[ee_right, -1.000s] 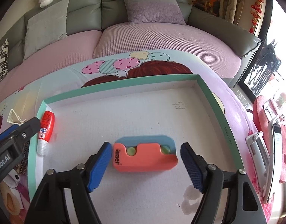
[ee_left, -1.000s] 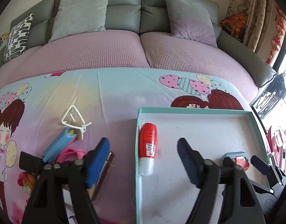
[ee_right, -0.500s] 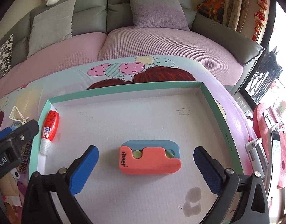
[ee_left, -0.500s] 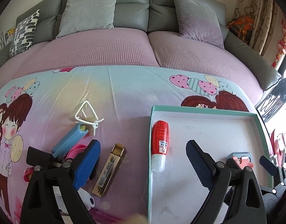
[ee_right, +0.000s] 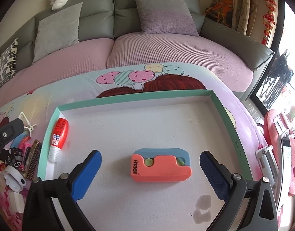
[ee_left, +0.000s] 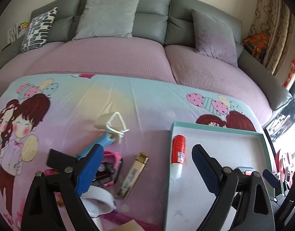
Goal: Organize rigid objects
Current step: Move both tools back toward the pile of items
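Note:
A teal-rimmed white tray (ee_right: 222, 107) lies on the cartoon-print cloth; it also shows in the left wrist view (ee_left: 214, 130). In it lie a red glue bottle (ee_right: 58, 135) (ee_left: 178, 151) along the left wall and an orange-and-blue block (ee_right: 160, 165). My right gripper (ee_right: 150, 173) is open and empty, its fingers either side of the block and a little back from it. My left gripper (ee_left: 145, 170) is open and empty above the tray's left wall. Left of the tray lie a gold bar (ee_left: 133, 175), a pink watch (ee_left: 109, 168), a blue tube (ee_left: 95, 147) and a white clip (ee_left: 113, 125).
A white round object (ee_left: 98, 202) and a beige piece (ee_left: 126, 226) lie near the front edge by the left gripper. A grey sofa with a purple cover (ee_left: 116, 57) and cushions stands behind the table. A red stool with a phone holder (ee_right: 280, 144) stands at the right.
Both grippers have drawn back and risen. The right gripper's jaws have opened wider around the block. The left gripper has shifted left, so the loose items left of the tray show more fully.

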### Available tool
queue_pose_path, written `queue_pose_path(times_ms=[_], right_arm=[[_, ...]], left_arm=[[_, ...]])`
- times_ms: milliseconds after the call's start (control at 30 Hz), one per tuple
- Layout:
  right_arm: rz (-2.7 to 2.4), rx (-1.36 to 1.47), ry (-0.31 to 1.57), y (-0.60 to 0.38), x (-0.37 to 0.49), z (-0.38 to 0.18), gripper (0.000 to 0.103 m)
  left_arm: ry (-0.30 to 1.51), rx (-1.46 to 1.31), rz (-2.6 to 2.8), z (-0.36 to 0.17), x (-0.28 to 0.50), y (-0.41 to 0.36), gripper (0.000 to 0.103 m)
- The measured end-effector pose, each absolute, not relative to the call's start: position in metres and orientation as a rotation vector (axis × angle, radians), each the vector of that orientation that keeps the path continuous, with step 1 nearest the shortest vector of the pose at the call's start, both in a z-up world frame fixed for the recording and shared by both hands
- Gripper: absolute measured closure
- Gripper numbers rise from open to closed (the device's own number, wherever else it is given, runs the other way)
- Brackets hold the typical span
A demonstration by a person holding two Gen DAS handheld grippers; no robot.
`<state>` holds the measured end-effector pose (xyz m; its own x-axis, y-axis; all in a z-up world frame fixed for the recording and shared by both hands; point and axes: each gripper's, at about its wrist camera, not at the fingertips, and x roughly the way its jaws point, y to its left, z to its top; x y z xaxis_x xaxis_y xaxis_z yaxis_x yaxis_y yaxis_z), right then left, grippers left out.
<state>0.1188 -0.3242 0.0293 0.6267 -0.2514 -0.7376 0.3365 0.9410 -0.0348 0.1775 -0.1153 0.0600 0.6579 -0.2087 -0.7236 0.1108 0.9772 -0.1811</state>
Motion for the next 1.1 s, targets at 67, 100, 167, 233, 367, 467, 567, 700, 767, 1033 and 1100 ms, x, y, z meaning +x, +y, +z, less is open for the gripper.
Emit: queue_pose_path(times_ms=[67, 100, 167, 233, 367, 467, 567, 700, 767, 1033, 1100], right_arm=[[-0.325, 0.1, 0.816, -0.319, 0.118, 0.033, 0.0], [-0.317, 0.097, 0.815, -0.316, 0.118, 0.035, 0.0], [-0.288, 0.108, 0.804, -0.312, 0.117, 0.039, 0.0], [-0.251, 0.13, 0.776, -0.308, 0.114, 0.046, 0.0], [-0.208, 0.121, 0.733, -0.293, 0.113, 0.059, 0.0], [-0.175, 0.13, 0.717, -0.28, 0.115, 0.063, 0.0], [-0.083, 0.143, 0.734, -0.261, 0.12, 0.062, 0.0], [0.002, 0.082, 0.764, -0.224, 0.128, 0.055, 0.0], [0.056, 0.074, 0.782, -0.206, 0.131, 0.051, 0.0], [0.18, 0.044, 0.85, -0.158, 0.135, 0.03, 0.0], [0.2, 0.02, 0.869, -0.147, 0.136, 0.024, 0.0]], left_arm=[[0.825, -0.133, -0.155, 0.064, 0.173, -0.107, 0.01], [0.818, -0.136, -0.141, 0.066, 0.17, -0.103, 0.01], [0.806, -0.143, -0.106, 0.07, 0.165, -0.093, 0.008], [0.795, -0.145, -0.068, 0.072, 0.16, -0.082, 0.001], [0.79, -0.153, 0.01, 0.071, 0.15, -0.054, 0.001], [0.788, -0.237, 0.033, 0.068, 0.144, -0.026, 0.001], [0.771, -0.318, 0.056, 0.066, 0.142, -0.003, 0.001], [0.753, -0.34, 0.092, 0.061, 0.138, 0.014, 0.001], [0.788, -0.332, 0.095, 0.054, 0.14, 0.021, 0.001], [0.927, -0.327, 0.109, 0.023, 0.143, 0.05, 0.001], [0.957, -0.36, 0.103, 0.015, 0.144, 0.057, 0.001]])
